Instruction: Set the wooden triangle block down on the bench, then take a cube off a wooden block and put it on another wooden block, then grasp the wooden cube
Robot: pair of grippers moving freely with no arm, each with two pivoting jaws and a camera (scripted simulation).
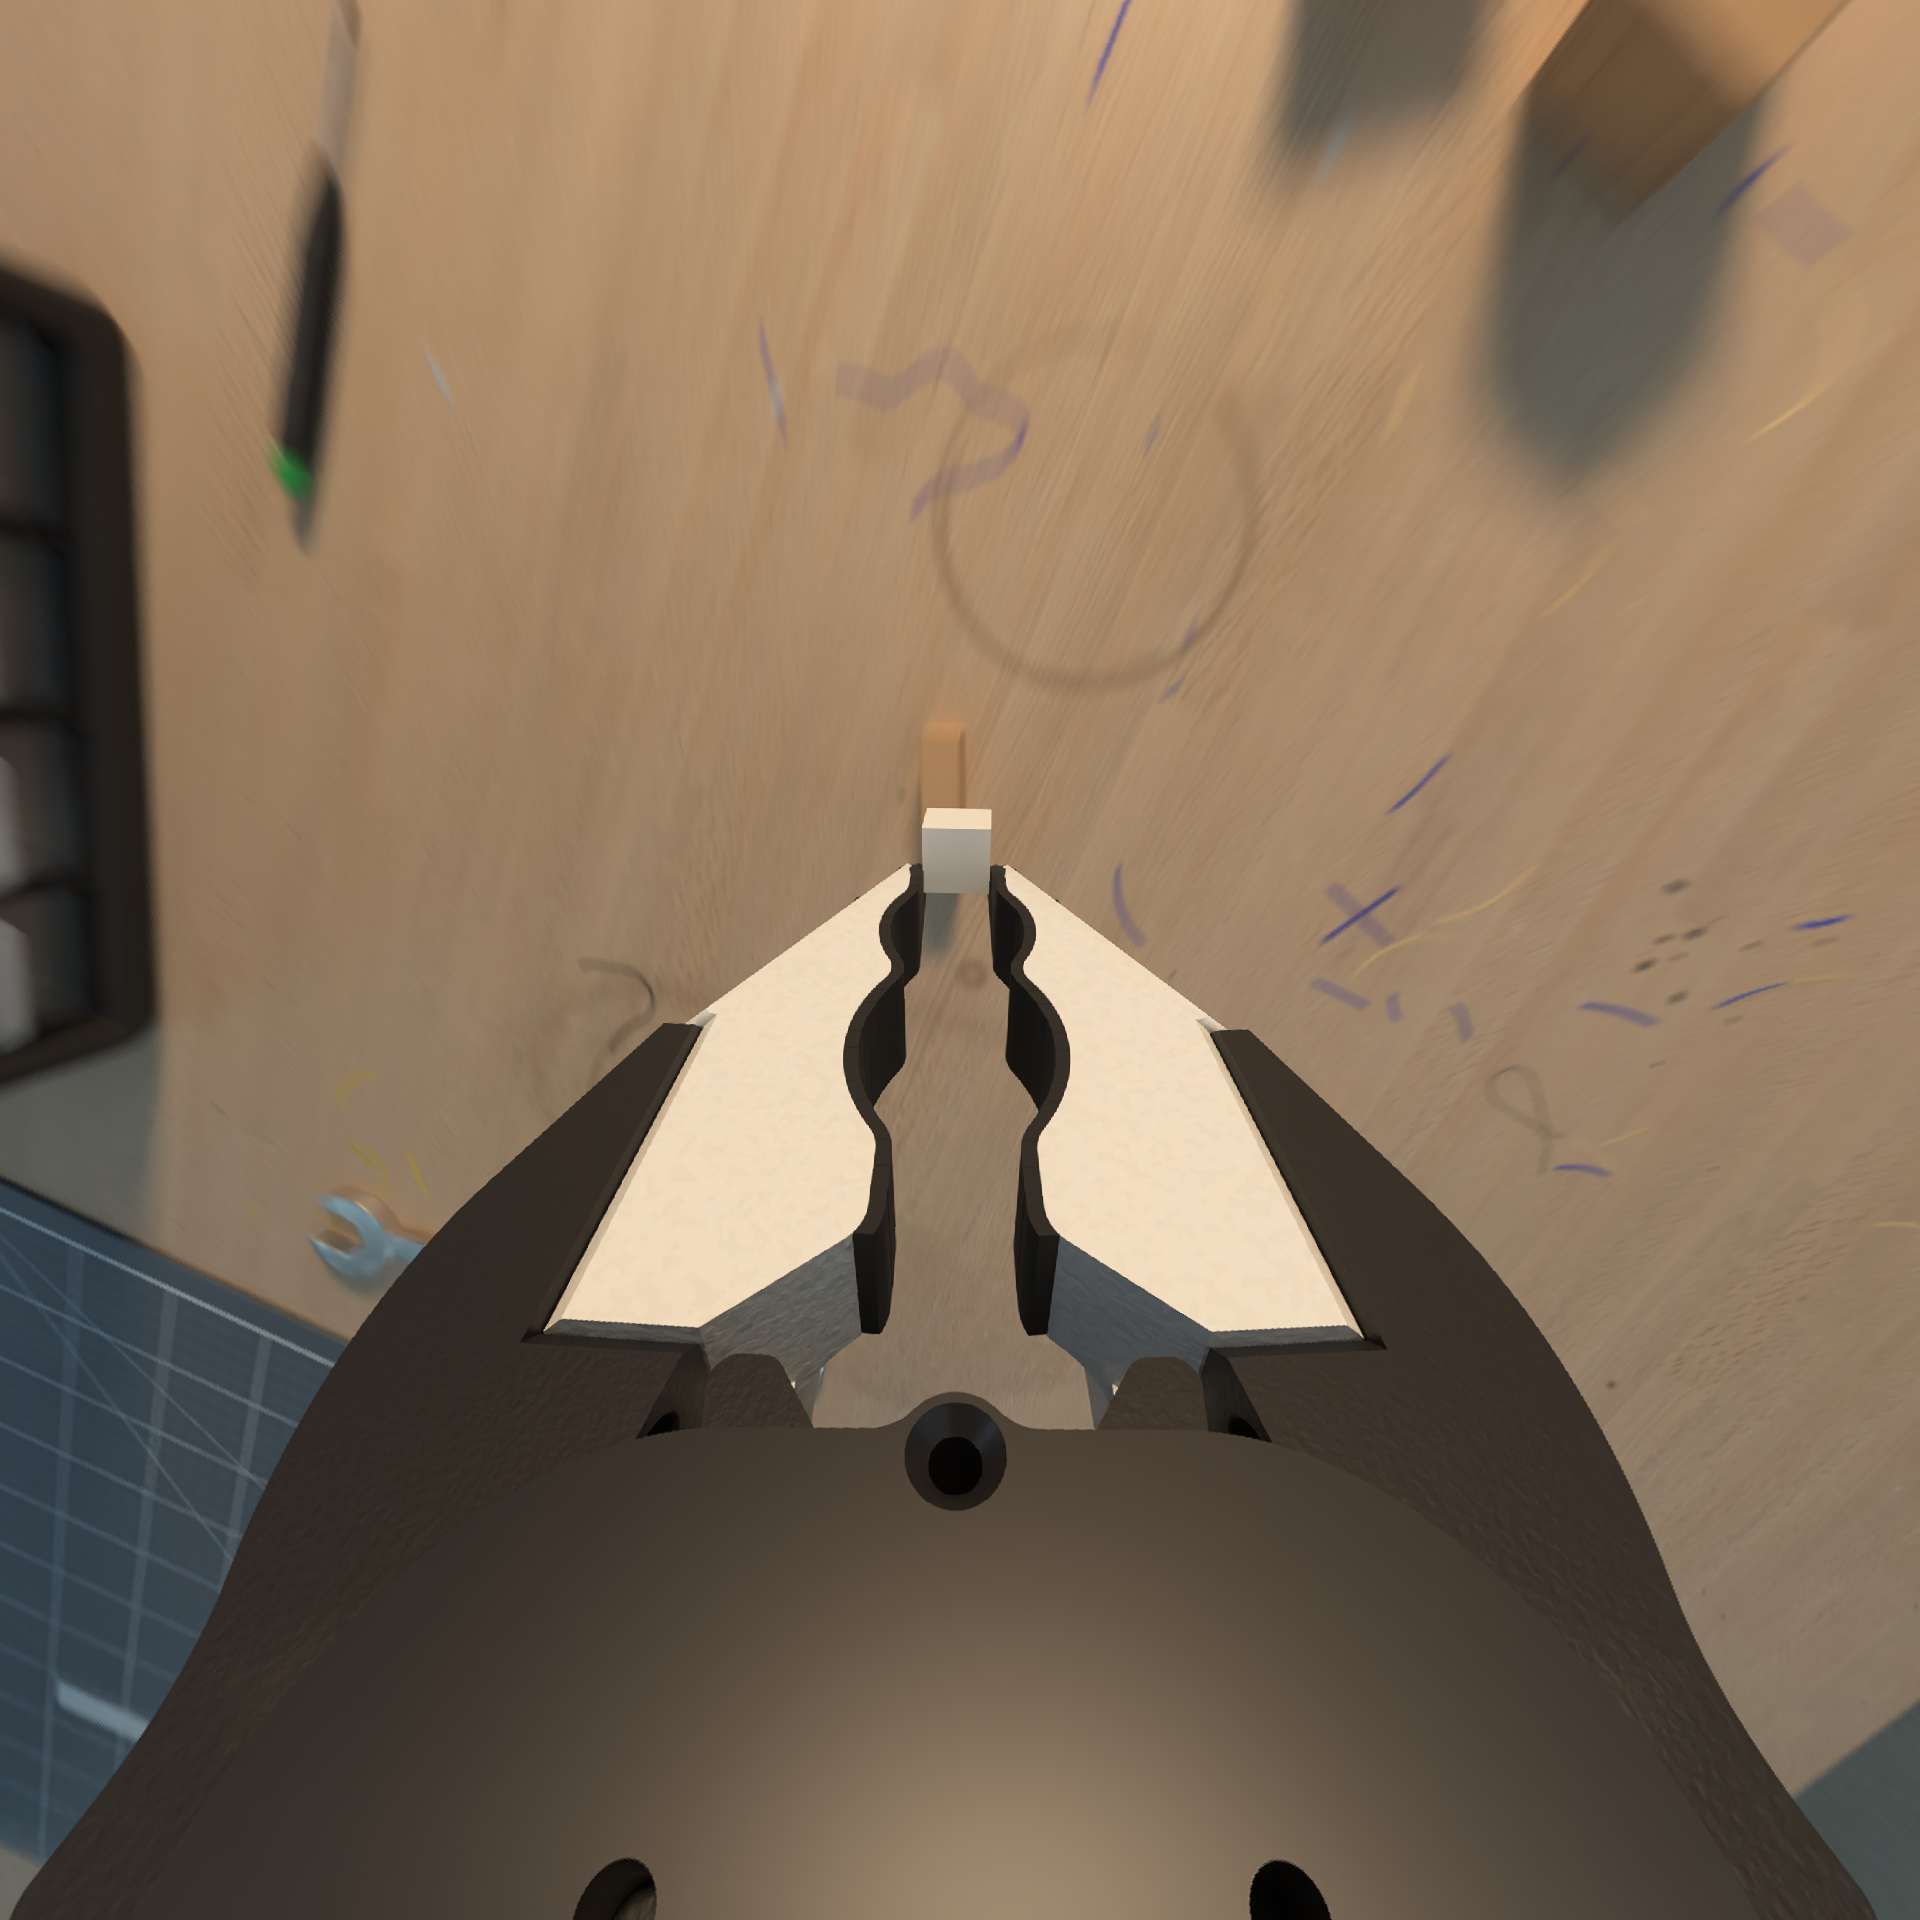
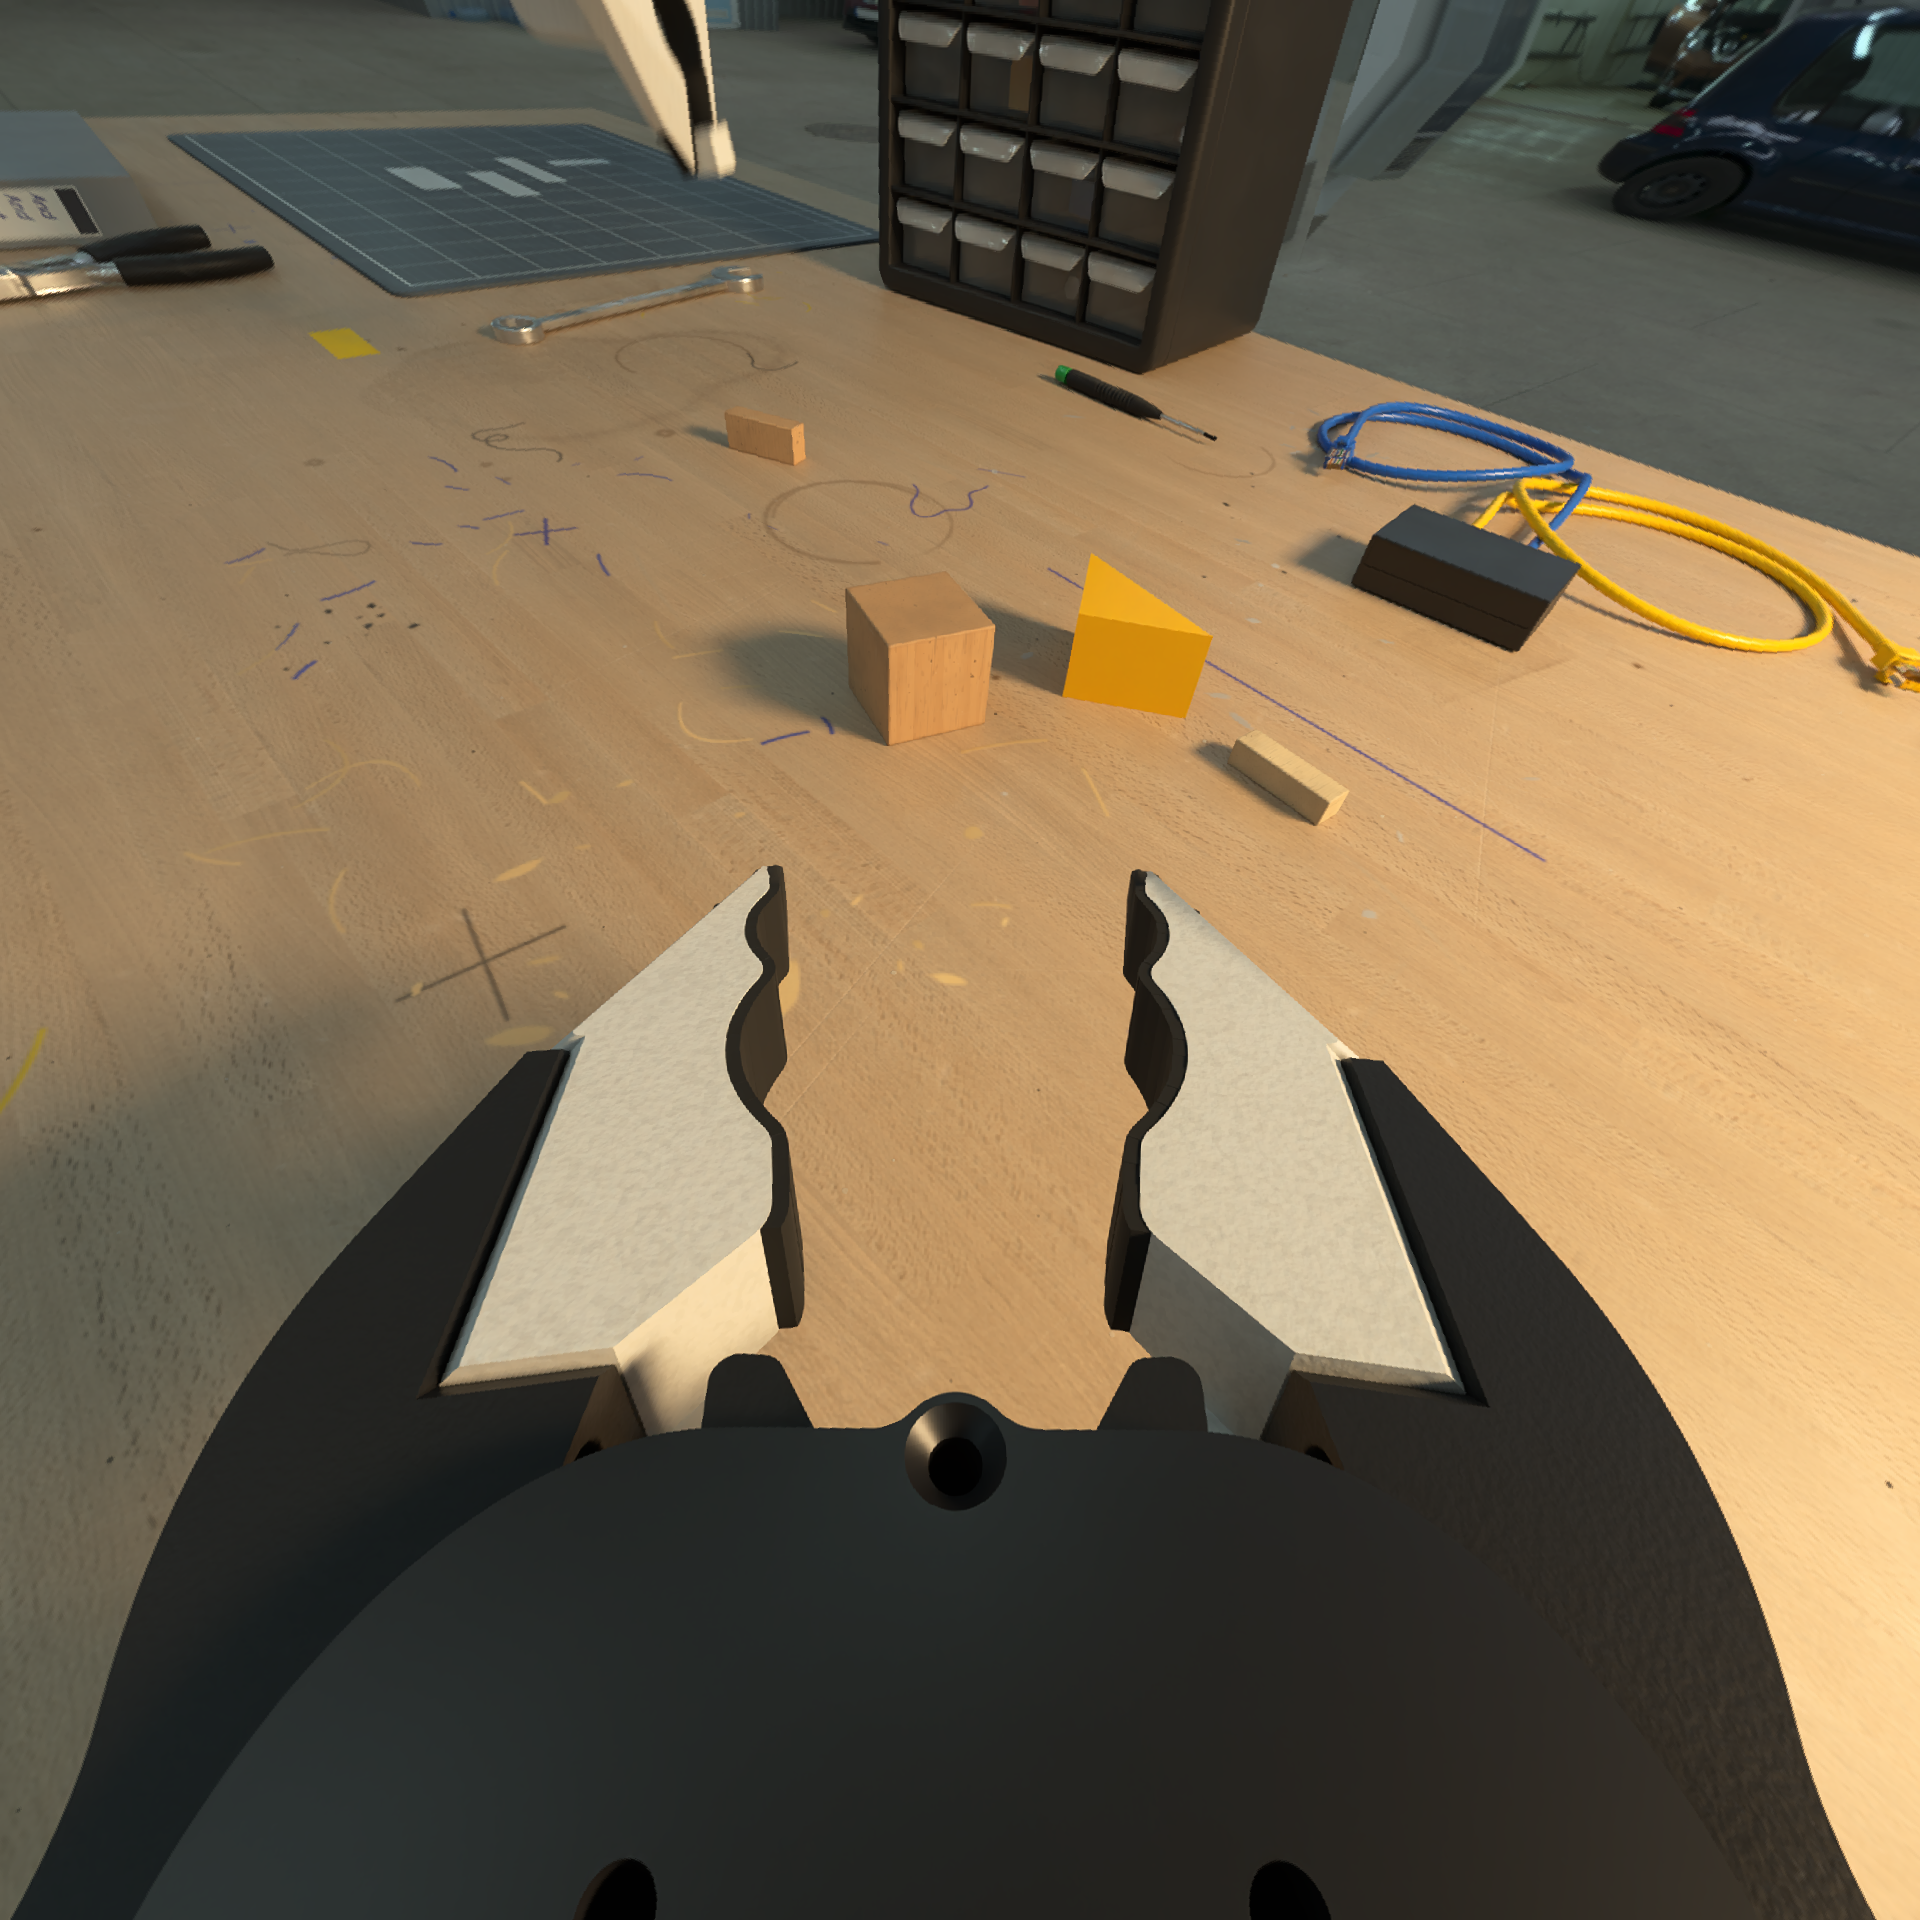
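The right gripper (image 2: 956, 883) hangs low over the bench (image 2: 312, 1039) with its jaws spread and empty. Beyond it the wooden cube (image 2: 920, 657) stands just beside the yellow triangle block (image 2: 1135, 649). Farther off, above a small wooden block (image 1: 944, 756), the left gripper (image 1: 956, 883) pinches a small white cube (image 1: 956, 850) at its fingertips.

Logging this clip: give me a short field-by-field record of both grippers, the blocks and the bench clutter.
left gripper: shut on a small white cube, held above the bench
right gripper: open, empty, low over the bench
wooden cube: on the bench, untouched
yellow triangle block: on the bench, right of the wooden cube
small wooden blocks: one far, one near right, both bare on top
clutter: wrench, screwdriver, drawer cabinet, cutting mat, cables
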